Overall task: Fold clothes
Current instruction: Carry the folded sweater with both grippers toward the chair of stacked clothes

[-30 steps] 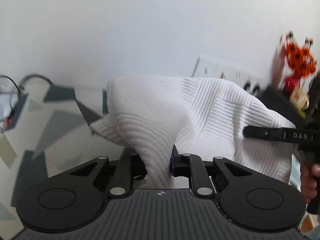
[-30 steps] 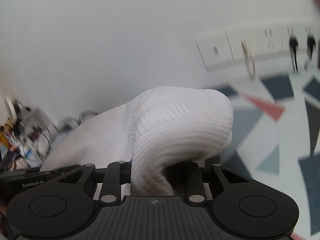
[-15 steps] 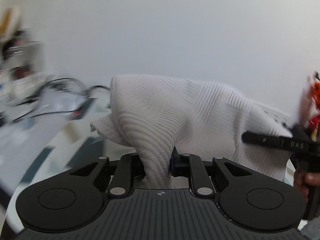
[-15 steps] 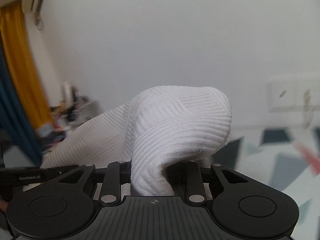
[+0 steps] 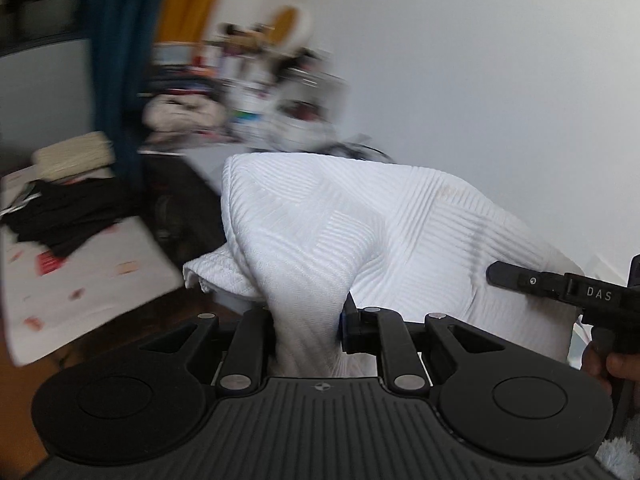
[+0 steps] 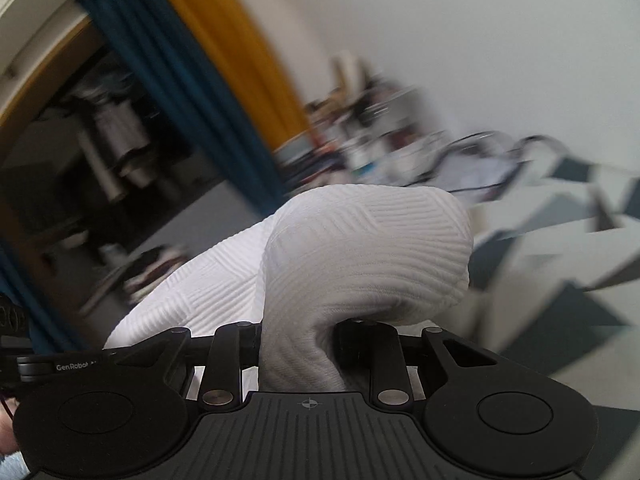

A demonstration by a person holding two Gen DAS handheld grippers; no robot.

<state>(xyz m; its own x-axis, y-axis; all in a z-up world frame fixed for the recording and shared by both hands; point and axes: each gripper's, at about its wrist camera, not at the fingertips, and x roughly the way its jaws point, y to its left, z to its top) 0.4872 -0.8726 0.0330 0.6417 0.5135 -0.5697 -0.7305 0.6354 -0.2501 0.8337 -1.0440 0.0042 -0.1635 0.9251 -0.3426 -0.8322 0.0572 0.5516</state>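
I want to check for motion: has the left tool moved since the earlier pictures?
Yes. The left tool, holding the white cloth, swung left: the patterned table left view; a blue curtain appeared.

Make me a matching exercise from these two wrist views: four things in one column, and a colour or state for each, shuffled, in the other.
Things:
1. white ribbed garment
2. left tongs
3. curtain panel nearest the wall
4. pile of clothes on the low surface at left

Colour or state:
A. mustard yellow
B. black
C. clamped shut on fabric
D. lifted, gripped at two places

Pairs: 1-D, 2-C, 3-A, 4-B
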